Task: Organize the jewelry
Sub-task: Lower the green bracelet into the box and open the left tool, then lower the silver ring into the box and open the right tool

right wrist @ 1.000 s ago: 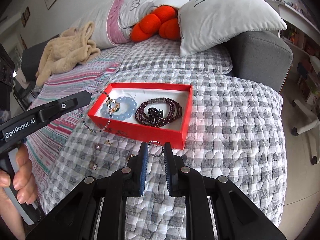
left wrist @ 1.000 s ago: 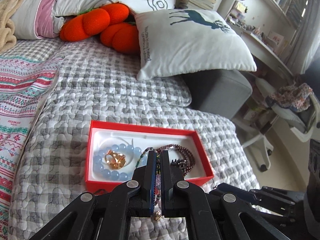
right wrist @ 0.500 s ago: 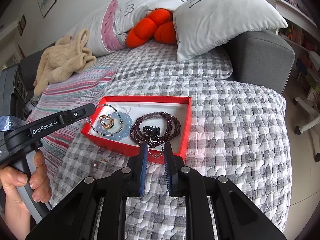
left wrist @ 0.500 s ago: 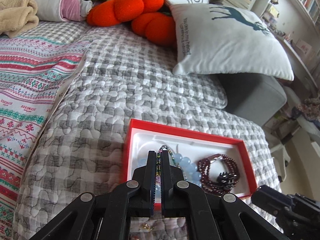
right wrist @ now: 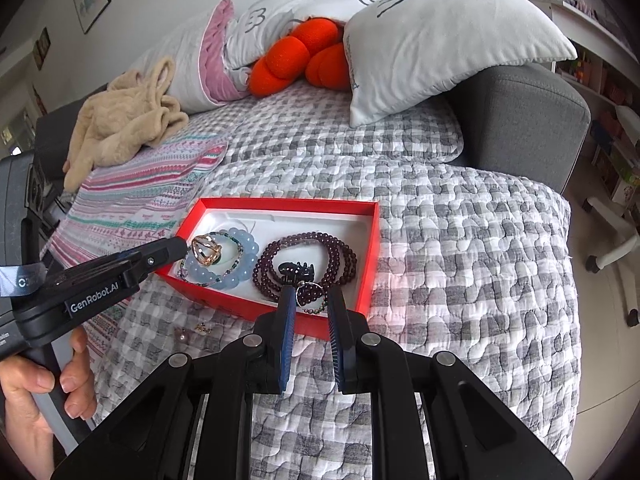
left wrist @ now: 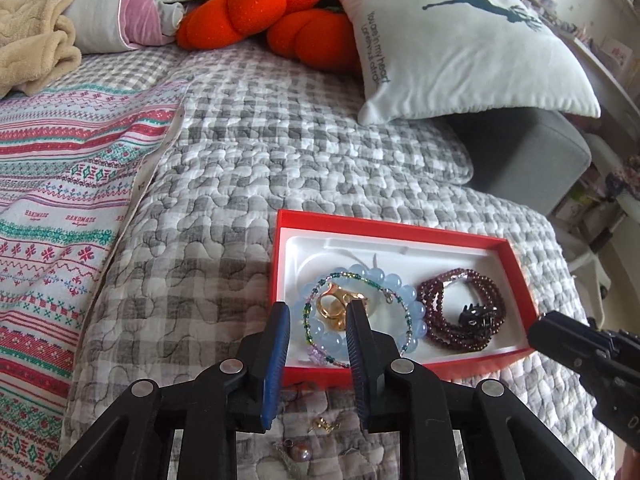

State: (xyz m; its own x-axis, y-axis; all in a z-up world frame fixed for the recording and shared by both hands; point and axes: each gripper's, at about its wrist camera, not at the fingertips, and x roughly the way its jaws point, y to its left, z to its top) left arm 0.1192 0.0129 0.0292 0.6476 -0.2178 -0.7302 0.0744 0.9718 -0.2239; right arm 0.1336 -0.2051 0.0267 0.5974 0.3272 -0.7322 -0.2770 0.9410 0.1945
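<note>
A red jewelry box (left wrist: 384,233) (right wrist: 368,248) lies on the quilt. In it are a pale blue bead bracelet (left wrist: 412,312) (right wrist: 244,264), a gold clip (left wrist: 334,310) (right wrist: 206,252), a thin green beaded chain (left wrist: 352,278), a dark red bead strand (left wrist: 484,292) (right wrist: 336,248) and a black hair claw (left wrist: 478,314) (right wrist: 296,270). My left gripper (left wrist: 318,312) is open over the box's left end, empty. My right gripper (right wrist: 310,294) is shut on a small ring with beads (right wrist: 310,292) at the box's near wall.
Small loose pieces lie on the quilt before the box: a pearl pendant (left wrist: 302,452) (right wrist: 182,336) and gold earrings (left wrist: 326,424) (right wrist: 202,327). A deer pillow (left wrist: 460,44), orange plush (left wrist: 280,12), beige blanket (right wrist: 124,120) and grey sofa arm (right wrist: 528,120) lie behind.
My left gripper opened and let the green beaded chain fall onto the blue bracelet in the box. My right gripper moved forward with the small ring to the box's near edge.
</note>
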